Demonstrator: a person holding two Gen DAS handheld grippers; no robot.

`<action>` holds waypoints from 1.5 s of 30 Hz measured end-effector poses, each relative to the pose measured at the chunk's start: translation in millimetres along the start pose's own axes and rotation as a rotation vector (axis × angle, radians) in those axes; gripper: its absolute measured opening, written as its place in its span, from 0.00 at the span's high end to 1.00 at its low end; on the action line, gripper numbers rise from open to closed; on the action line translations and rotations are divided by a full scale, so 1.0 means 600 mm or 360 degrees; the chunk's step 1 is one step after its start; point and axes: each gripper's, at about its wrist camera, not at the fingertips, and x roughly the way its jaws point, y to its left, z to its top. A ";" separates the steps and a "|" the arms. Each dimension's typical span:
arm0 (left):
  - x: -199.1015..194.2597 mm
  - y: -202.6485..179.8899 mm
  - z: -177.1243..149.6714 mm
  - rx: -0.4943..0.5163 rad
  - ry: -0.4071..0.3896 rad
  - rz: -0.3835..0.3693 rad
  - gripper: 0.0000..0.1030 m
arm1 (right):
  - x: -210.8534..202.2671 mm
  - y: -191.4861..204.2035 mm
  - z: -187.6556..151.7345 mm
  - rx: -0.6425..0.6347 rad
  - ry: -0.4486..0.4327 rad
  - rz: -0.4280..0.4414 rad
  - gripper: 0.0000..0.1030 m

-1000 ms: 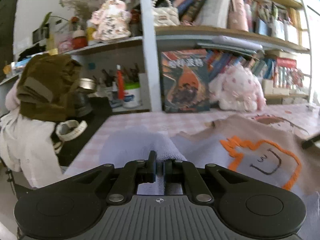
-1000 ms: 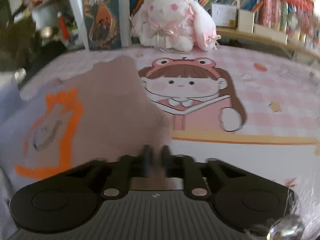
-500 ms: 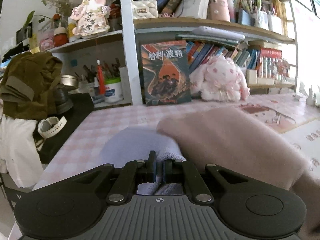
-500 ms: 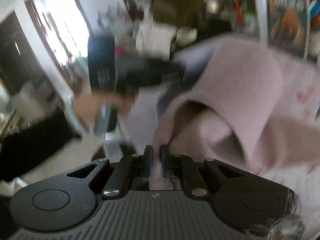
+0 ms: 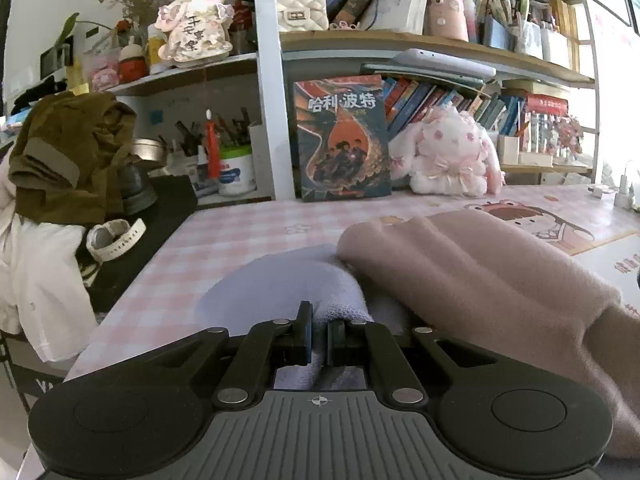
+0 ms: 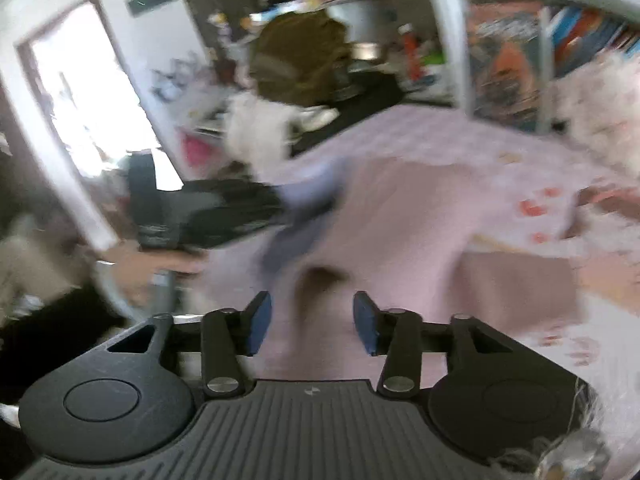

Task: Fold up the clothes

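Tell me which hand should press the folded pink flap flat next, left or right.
Right, probably. The right tongs have just been opening and now stand apart above the pink flap, gripping nothing. The left tongs are shut on the lavender edge of the garment, pinning it, so they look better kept there.

Book cover (image 5: pixel 343 138), upright ahead of tool: "哈利·波特". Pink plush figure (image 5: pixel 195 24) on shelf, up and left of tool: "平安喜乐". Right wrist view blurred, nothing legible.

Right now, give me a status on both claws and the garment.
Left claw shut on lavender cuff. Right claw just opened, pads clear of pink sweater. Fold laid over; nothing in the way.
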 end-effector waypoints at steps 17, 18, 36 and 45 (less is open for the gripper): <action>-0.006 0.006 0.005 -0.0047 -0.0002 0.0018 0.93 | 0.106 -0.037 -0.032 -0.0112 0.0094 -0.0215 0.82; -0.007 0.007 0.006 -0.0047 -0.0010 0.0024 0.93 | 0.101 -0.040 -0.031 -0.0079 0.0071 -0.0237 0.90; 0.009 0.013 0.030 -0.0080 -0.0107 0.0099 0.94 | -0.077 -0.271 -0.026 -0.0085 -0.0078 -0.1572 0.94; 0.047 0.025 0.066 -0.0048 -0.0089 0.0140 0.94 | -0.063 -0.350 -0.097 0.0340 -0.0063 -0.1490 0.94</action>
